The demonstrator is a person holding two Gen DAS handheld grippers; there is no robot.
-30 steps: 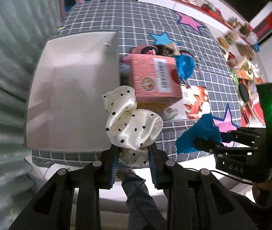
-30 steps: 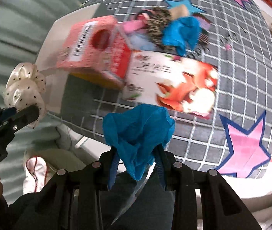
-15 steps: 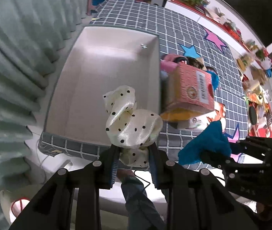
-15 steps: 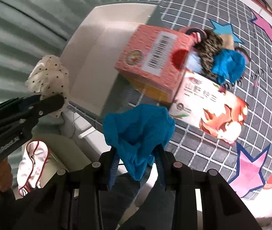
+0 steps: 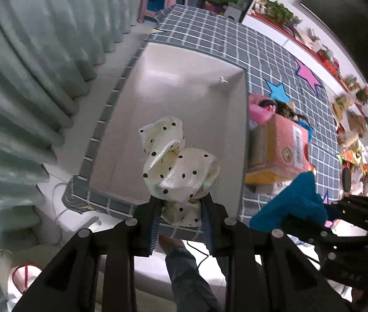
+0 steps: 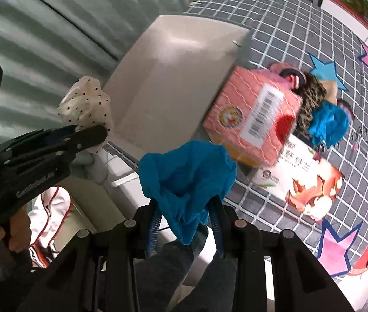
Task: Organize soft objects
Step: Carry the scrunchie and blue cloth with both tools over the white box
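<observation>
Left wrist: white bin on grid cloth, no items seen inside. Left gripper tipped steeply down, clamped on polka-dot scrunchie above bin's near end.

Right wrist: right gripper angled down, gripping blue fabric near table edge, beside pink box.

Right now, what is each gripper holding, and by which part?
The left gripper is shut on the polka-dot scrunchie, pinching its lower edge. The right gripper is shut on the blue scrunchie, clamped at its bottom folds.
</observation>
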